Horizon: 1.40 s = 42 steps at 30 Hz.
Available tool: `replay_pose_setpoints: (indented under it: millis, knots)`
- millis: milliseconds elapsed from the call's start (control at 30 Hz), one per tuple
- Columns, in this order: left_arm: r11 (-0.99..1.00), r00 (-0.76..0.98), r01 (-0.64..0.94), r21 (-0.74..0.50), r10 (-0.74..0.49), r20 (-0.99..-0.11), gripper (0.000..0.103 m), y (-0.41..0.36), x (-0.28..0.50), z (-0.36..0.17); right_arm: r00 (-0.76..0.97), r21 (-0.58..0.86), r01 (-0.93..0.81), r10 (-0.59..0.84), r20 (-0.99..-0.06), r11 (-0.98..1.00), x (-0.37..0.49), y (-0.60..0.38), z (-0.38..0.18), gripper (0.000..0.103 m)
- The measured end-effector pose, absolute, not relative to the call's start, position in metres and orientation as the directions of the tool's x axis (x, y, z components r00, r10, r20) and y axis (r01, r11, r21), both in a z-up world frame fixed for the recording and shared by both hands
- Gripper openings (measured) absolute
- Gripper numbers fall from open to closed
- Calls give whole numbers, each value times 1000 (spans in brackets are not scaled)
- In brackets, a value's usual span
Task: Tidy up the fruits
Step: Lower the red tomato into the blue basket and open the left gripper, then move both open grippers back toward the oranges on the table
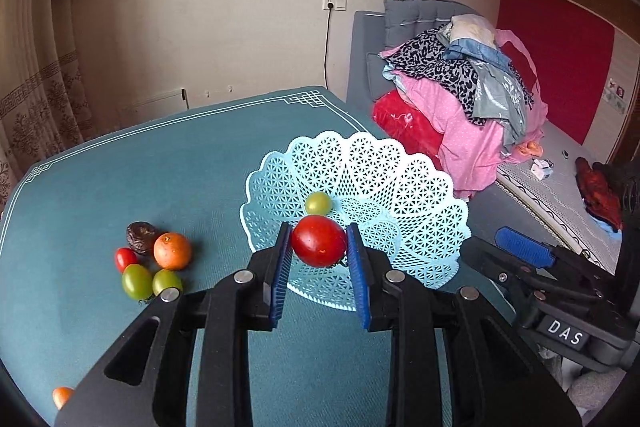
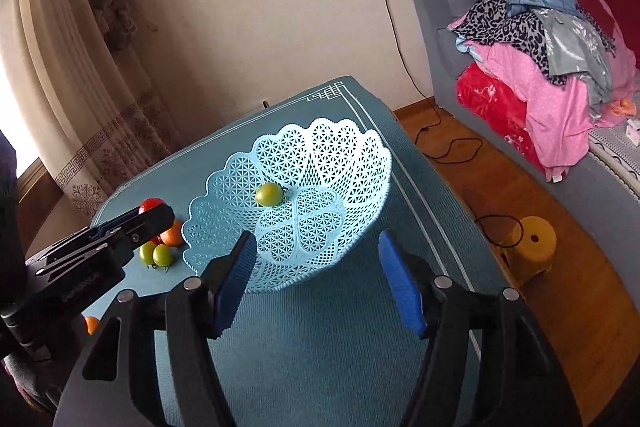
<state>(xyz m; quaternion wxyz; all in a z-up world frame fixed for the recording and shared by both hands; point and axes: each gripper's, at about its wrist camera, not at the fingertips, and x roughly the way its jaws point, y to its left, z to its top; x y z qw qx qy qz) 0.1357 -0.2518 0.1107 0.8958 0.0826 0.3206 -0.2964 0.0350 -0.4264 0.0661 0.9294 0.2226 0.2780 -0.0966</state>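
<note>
My left gripper [image 1: 319,231] is shut on a red tomato [image 1: 318,241], held just over the near rim of the light blue lattice basket [image 1: 400,187]. One green tomato [image 1: 318,203] lies inside the basket. In the right wrist view my right gripper [image 2: 316,239] stands open and holds nothing, with the basket [image 2: 340,155] and its green tomato [image 2: 269,193] just beyond its fingers. The left gripper [image 2: 156,217] enters that view from the left with the red tomato [image 2: 151,203].
Left of the basket, on the teal tablecloth [image 1: 160,167], lie an orange [image 1: 172,251], a dark wrinkled fruit [image 1: 140,235], a small red tomato [image 1: 125,259] and two green tomatoes [image 1: 137,281]. Another orange [image 1: 62,395] sits near the front edge. A clothes pile [image 2: 552,67], yellow stool [image 2: 528,243] and floor cable lie right.
</note>
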Motion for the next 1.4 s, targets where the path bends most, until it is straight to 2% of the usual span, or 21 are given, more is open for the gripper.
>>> replay_pose_setpoints:
  millis: [67,100,233,433,867,1067,1133,1400]
  knots:
    - [813,610,581,-45,-470,-638,59,-255,139,107,823,375,306,-46,-566,875,35,-427,64,65]
    - [819,613,572,-53,-469,-636,78,-254,140,106,819,383,310,-41,-572,870,36,-428,63,65]
    - [839,634,540,-65,-456,-624,80,-241,141,110,812,387,330,-50,-581,861,34,-429,62,65]
    - [887,713,459,-39,-395,-579,95,-205,140,127,818,393,320,-42,-574,862,34,-419,66,69]
    - [963,837,271,13,-229,-498,100,-112,127,156,829,369,246,3,-559,896,38,-374,80,70]
    - [972,841,236,1,-204,-502,100,-79,120,153,828,353,214,23,-560,911,37,-353,86,70]
    - [974,839,226,-8,-198,-507,100,-69,117,150,828,347,201,30,-560,916,37,-345,87,73]
    - [982,815,189,-15,-165,-556,100,-42,111,128,819,332,157,65,-571,930,40,-315,88,74]
